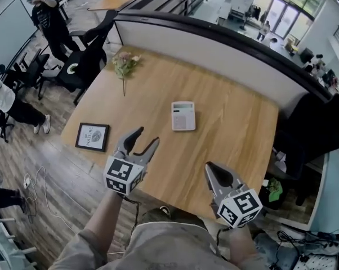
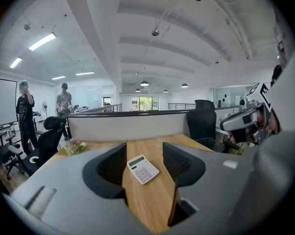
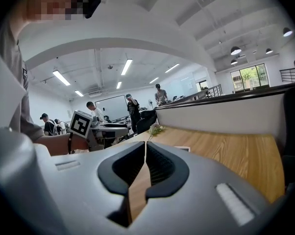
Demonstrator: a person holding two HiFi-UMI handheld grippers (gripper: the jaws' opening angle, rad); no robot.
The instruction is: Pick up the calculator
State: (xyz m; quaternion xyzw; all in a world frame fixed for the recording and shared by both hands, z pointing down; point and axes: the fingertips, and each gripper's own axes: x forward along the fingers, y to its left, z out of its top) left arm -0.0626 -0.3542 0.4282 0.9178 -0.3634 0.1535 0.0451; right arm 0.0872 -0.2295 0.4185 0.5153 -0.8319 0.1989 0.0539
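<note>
A white calculator (image 1: pixel 183 116) lies flat near the middle of the wooden table (image 1: pixel 237 134). My left gripper (image 1: pixel 147 138) hovers over the table's near edge, short of the calculator and a little to its left, jaws open and empty. Through those jaws the left gripper view shows the calculator (image 2: pixel 142 169) ahead on the wood. My right gripper (image 1: pixel 209 167) is at the near edge to the right, shut with nothing in it. In the right gripper view its tips (image 3: pixel 145 146) meet, and a corner of the calculator (image 3: pixel 183 149) peeks over them.
A framed picture (image 1: pixel 92 136) lies at the table's near-left corner. A small bunch of flowers (image 1: pixel 124 64) rests at the far left. A low partition wall (image 1: pixel 226 44) runs along the far side. Black office chairs (image 1: pixel 82 66) and people stand to the left.
</note>
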